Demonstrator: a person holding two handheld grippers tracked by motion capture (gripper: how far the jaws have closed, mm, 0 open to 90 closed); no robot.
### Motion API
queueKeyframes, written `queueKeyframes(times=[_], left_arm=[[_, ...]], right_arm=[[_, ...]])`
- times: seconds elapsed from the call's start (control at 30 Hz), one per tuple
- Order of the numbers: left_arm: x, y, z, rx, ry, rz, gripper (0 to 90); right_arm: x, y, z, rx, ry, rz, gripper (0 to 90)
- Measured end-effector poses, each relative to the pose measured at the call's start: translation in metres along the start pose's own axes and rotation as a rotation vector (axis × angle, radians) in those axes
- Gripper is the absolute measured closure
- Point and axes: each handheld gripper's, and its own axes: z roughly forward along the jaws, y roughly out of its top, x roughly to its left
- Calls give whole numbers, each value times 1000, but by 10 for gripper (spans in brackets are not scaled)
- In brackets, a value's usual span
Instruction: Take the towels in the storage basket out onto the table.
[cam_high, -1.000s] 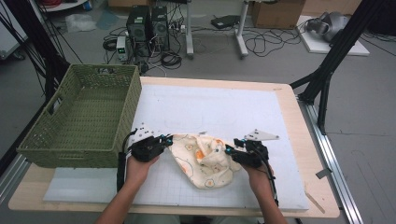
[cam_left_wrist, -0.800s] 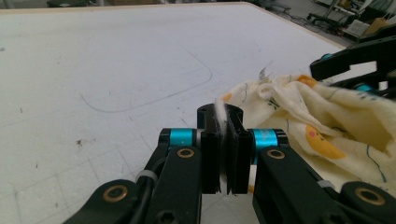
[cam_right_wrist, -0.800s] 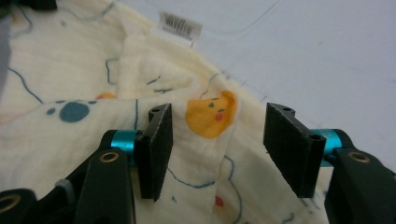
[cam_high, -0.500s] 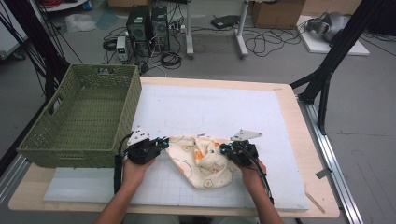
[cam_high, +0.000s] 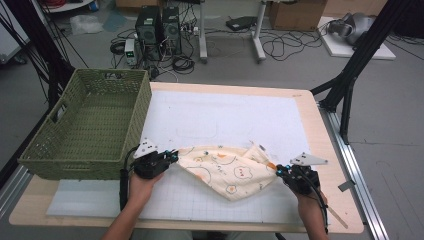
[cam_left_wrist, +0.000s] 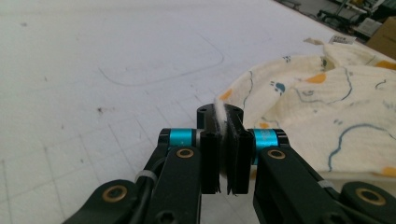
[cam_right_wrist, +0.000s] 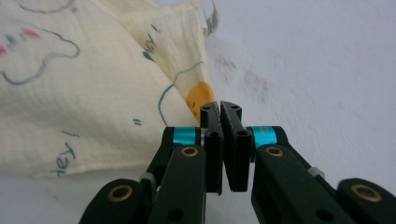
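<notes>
On the near half of the surface (cam_high: 320, 210), a cream cloth (cam_high: 225, 170) printed with small cartoon figures is stretched between the two hands. It sags on the white gridded mat (cam_high: 210, 120) that covers most of the surface.

The left hand-held gripper (cam_high: 172, 156) pinches the cloth's left corner; in the left gripper view its jaws are pressed together with a thin fold of cloth (cam_left_wrist: 327, 107) caught between the pads, white fluff showing at the tips. The right hand-held gripper (cam_high: 279, 171) sits at the cloth's right corner. Its jaws have just been closing, and in the right gripper view they now stand together with the edge of the cloth (cam_right_wrist: 93, 93) running into them just behind the tips, so they grip that corner.

A green woven basket (cam_high: 87, 130) stands at the left edge of the surface, just beyond the left hand-held gripper and close to it; its near wall is the nearest obstacle on that side. The mat beyond the cloth lies bare apart from a faint drawn outline (cam_left_wrist: 163, 70). A small white tag (cam_high: 260, 148) sticks up from the cloth's far edge.

Beyond the surface, on the floor, stand two computer towers (cam_high: 157, 25) among tangled cables (cam_high: 285, 47); black frame legs (cam_high: 350, 75) rise at the right, well apart from the cloth.
</notes>
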Motion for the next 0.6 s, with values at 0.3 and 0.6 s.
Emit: queueKeyframes(times=[0.3,0.6], left_arm=[[-3,1,0,44,4,-32,536],[-4,34,9,-8,-44,3,440]], right_arm=[[11,-9,-11,164,-91,-73,787],[4,17,-7,-91,-20,3,450]])
